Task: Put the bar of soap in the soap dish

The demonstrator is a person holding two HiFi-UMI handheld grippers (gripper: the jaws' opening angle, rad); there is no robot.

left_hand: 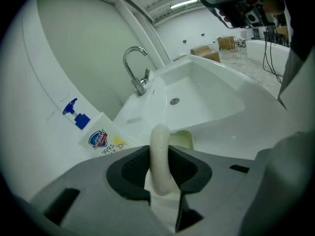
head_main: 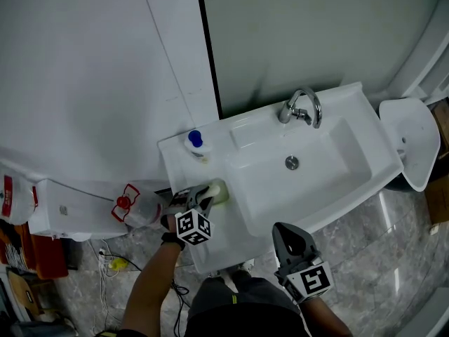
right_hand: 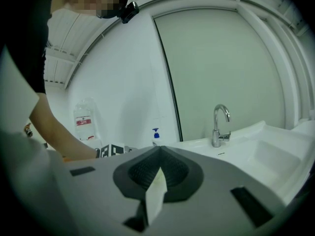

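soap bar (left_hand: 159,159) stands edge-on, pinched in my left tongs (left_hand: 160,150), soap dish (left_hand: 186,139) just beyond and below its tip; right tongs (right_hand: 158,154) closed, empty.

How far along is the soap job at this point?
Done: the bar of soap is picked up, clamped on edge in the left gripper's jaws. In hand: it is held right by the soap dish on the sink ledge. Left: set it in and release. The right gripper is shut, empty.
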